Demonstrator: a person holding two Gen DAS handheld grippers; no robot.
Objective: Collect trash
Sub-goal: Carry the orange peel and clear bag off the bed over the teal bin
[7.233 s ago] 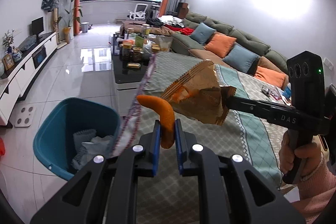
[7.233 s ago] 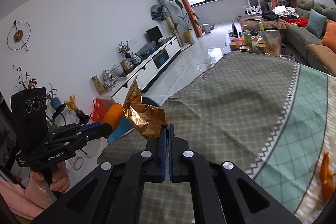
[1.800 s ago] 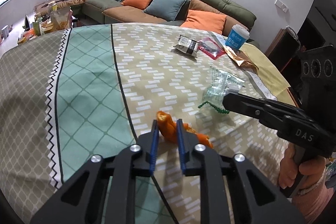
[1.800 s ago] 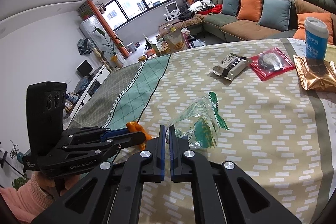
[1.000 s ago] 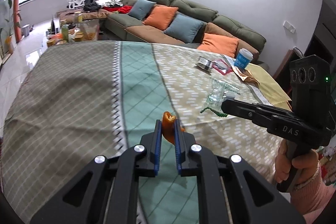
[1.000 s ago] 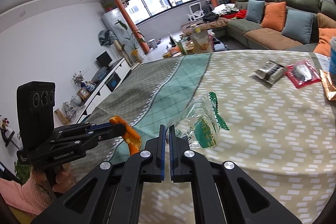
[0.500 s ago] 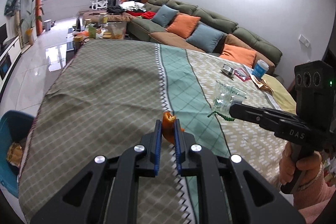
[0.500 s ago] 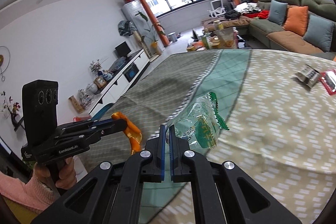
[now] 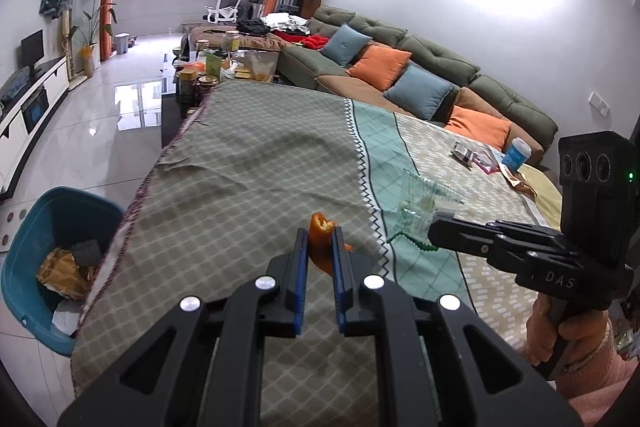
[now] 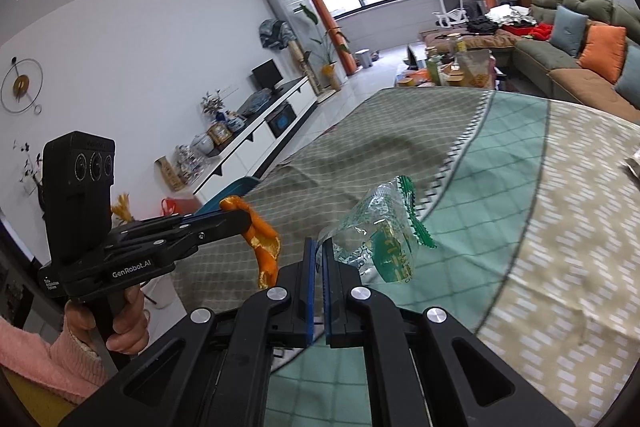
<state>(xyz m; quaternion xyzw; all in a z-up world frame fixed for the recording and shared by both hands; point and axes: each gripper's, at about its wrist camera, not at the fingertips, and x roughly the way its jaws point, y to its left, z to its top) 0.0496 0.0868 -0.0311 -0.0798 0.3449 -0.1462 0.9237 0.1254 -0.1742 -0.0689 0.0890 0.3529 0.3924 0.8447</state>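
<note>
Left gripper (image 9: pixel 320 247), jaws clamped on an orange peel (image 9: pixel 321 231), is held in the air above the near part of the cloth-covered table (image 9: pixel 248 179); the right gripper (image 10: pixel 319 259) pinches one corner of a clear plastic wrapper with green print (image 10: pixel 380 227), likewise lifted off the cloth. A teal trash bin (image 9: pixel 24 227), already holding crumpled wrappers, stands on the floor at the table's left edge. Other litter, including a blue paper cup (image 9: pixel 516 155) and small packets (image 9: pixel 474 155), lies at the far right end of the table, just before the sofa (image 9: pixel 420 59).
</note>
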